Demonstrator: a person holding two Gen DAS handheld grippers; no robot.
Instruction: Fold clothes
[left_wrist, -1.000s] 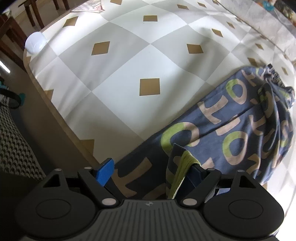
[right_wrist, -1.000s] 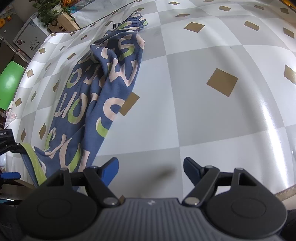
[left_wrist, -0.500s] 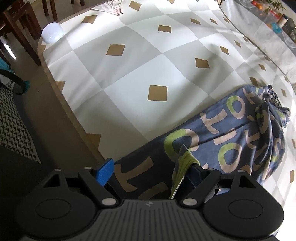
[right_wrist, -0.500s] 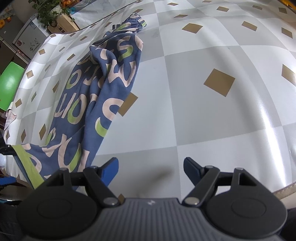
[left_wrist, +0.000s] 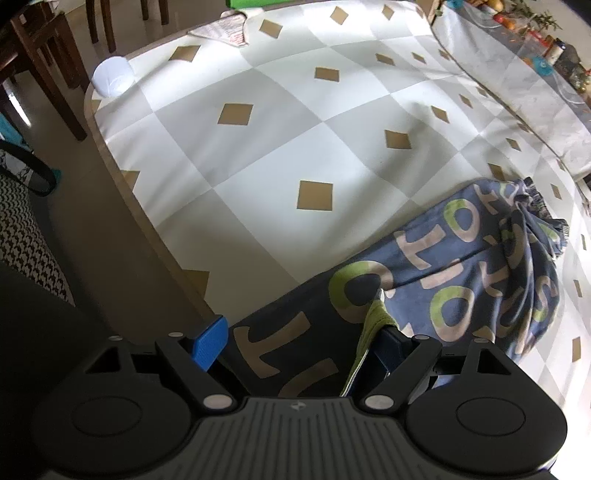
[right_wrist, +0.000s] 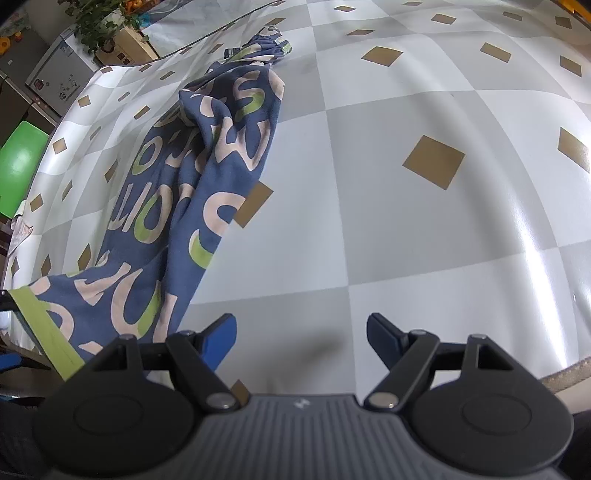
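Left tool (left_wrist: 295, 339) spread wide, garment (left_wrist: 461, 280) draped between prongs, green hem (left_wrist: 373, 321) hooked over one prong; no pinch visible. Right tool (right_wrist: 301, 332) released, empty, over bare table (right_wrist: 424, 229) near front edge. Garment lies from near-left table edge toward far side, bunched at far end. Step, as judged: lifting hem end to spread or fold. Next: right tool needs matching hem corner. Print: big letters, "O", "S", "T" readable, no word clear; no brand label.
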